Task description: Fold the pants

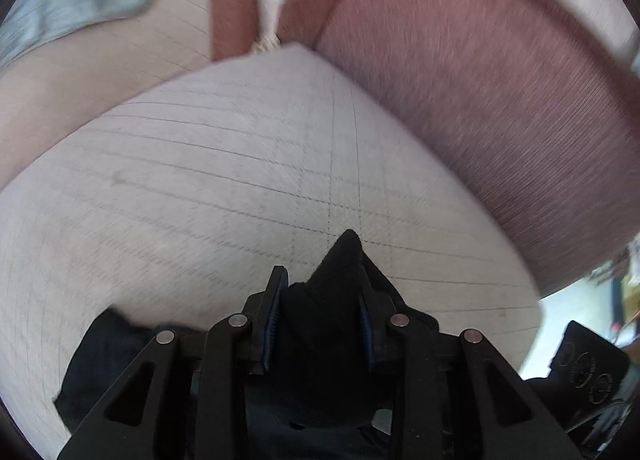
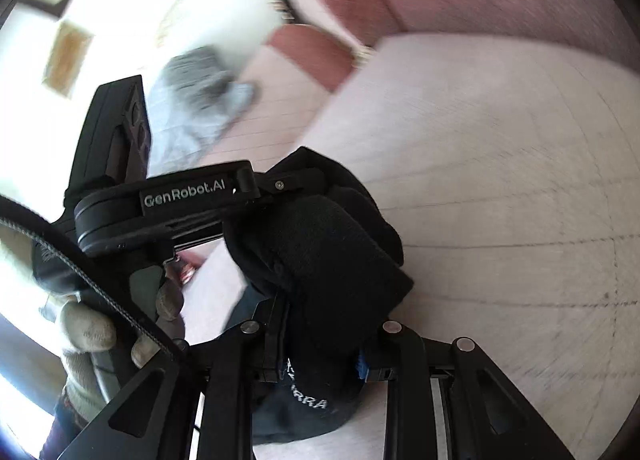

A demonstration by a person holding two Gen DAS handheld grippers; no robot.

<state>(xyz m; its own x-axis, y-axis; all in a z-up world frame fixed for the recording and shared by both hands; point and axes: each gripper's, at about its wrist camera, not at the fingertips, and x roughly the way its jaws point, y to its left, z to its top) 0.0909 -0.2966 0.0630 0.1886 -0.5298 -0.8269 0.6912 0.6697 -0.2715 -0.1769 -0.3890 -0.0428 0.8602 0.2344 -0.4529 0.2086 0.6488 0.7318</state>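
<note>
Matt black cloth pants (image 2: 320, 260); ribbed pink fabric cushion (image 1: 480, 100).

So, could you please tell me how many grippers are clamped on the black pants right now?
2: the left gripper and the right gripper each pinch a bunch of the black pants over the cushion.

Both views are daylit and motion-blurred, with streaked fabric textures and strong fisheye bending toward dark vignetted corners. Blown-out white glare fills the right wrist view's upper left; nearby black parts stay sharper.
</note>
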